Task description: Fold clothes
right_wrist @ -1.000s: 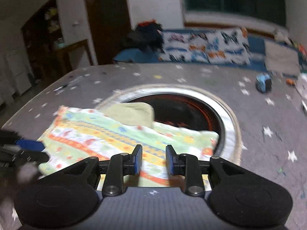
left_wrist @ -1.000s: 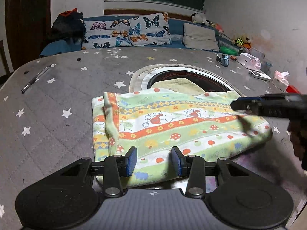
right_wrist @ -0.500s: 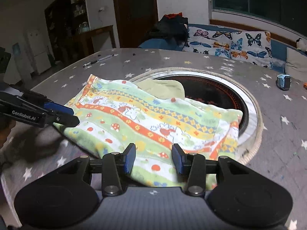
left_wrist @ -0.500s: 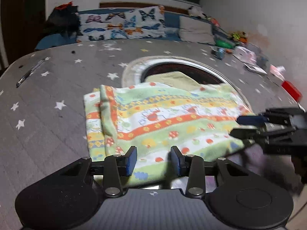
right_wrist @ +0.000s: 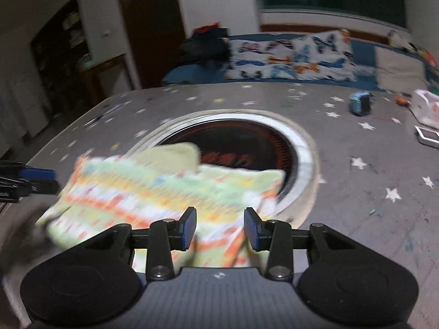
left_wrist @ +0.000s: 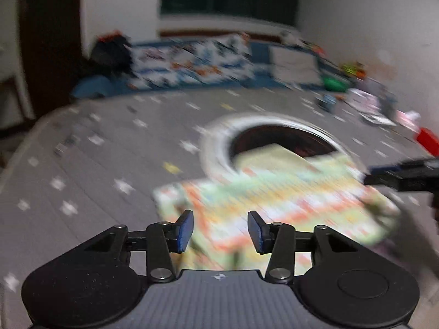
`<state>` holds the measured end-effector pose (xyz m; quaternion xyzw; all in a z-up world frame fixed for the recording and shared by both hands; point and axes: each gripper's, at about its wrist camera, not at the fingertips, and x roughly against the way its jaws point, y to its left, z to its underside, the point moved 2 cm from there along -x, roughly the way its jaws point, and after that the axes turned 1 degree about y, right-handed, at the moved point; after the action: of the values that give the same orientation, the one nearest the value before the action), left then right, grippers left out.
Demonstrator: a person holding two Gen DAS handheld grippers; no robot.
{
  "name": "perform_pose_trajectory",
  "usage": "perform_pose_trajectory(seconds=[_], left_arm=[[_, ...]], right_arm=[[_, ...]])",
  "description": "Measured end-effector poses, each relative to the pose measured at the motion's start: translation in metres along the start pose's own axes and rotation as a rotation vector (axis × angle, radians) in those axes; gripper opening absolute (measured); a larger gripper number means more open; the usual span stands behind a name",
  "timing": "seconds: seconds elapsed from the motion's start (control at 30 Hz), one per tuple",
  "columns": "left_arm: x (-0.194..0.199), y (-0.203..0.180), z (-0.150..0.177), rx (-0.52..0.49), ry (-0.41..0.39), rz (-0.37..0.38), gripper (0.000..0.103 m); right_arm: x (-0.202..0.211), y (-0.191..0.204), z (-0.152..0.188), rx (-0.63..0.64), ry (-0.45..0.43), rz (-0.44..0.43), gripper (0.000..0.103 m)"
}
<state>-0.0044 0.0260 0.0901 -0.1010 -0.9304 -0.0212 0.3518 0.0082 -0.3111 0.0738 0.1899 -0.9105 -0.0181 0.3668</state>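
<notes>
A folded garment (left_wrist: 274,197) with green, orange and white patterned stripes lies on the grey star-print table (left_wrist: 96,170), partly over a round dark opening (left_wrist: 277,137). A plain yellow-green cloth (left_wrist: 271,152) pokes out from under its far edge. My left gripper (left_wrist: 221,231) hovers at the garment's near left edge, jaws opening, pads clear of the fabric. My right gripper (right_wrist: 220,229) hovers at the garment's (right_wrist: 164,192) near right edge, jaws closing slightly with nothing pinched. Each gripper shows at the other view's side: right gripper (left_wrist: 370,175), left gripper (right_wrist: 53,179). Both views are blurred.
The white-ringed opening (right_wrist: 301,148) takes up the table's middle. A blue object (right_wrist: 359,102), a white bag (right_wrist: 425,107) and a red box (left_wrist: 428,141) lie toward the far right. A sofa with butterfly cushions (right_wrist: 288,54) runs behind the table.
Both grippers have shifted and lifted a little off the garment, which now lies flat with nothing gripping it. The left jaws stand wider than before, and both views have gone blurry.
</notes>
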Motion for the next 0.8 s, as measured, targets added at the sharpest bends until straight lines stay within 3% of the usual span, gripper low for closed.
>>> perform_pose_trajectory(seconds=[0.07,0.13,0.2,0.27,0.4,0.47,0.53,0.67,0.77,0.8], left_arm=[[-0.010,0.010,-0.009,0.016,-0.013,-0.066,0.052],[-0.019,0.020,-0.012,0.035,-0.002,-0.084,0.054],[-0.028,0.027,-0.012,0.056,0.020,-0.052,0.054],[-0.036,0.029,-0.012,0.057,0.035,-0.037,0.054],[-0.046,0.026,-0.011,0.040,0.048,-0.025,0.051],[-0.047,0.025,-0.011,0.037,0.044,-0.012,0.040],[-0.047,0.022,-0.011,0.021,0.041,0.000,0.036],[-0.049,0.015,-0.009,-0.016,0.047,0.010,0.013],[-0.046,0.011,-0.009,-0.033,0.034,0.003,0.007],[-0.042,0.009,-0.011,-0.038,0.020,0.000,0.007]], right_arm=[[-0.011,-0.007,-0.003,-0.013,0.013,0.016,0.039],[-0.021,-0.012,-0.003,-0.024,0.025,0.031,0.038],[-0.027,-0.015,0.000,-0.045,0.039,0.017,0.035],[-0.030,-0.014,0.003,-0.045,0.041,0.022,0.023],[-0.033,-0.014,0.004,-0.051,0.028,0.053,0.014],[-0.035,-0.015,0.002,-0.058,0.033,0.070,0.015],[-0.037,-0.016,0.001,-0.064,0.039,0.059,0.017],[-0.041,-0.015,0.000,-0.050,0.037,0.061,0.019],[-0.039,-0.011,-0.001,-0.029,0.018,0.070,0.005],[-0.036,-0.010,-0.002,-0.022,0.007,0.072,0.005]])
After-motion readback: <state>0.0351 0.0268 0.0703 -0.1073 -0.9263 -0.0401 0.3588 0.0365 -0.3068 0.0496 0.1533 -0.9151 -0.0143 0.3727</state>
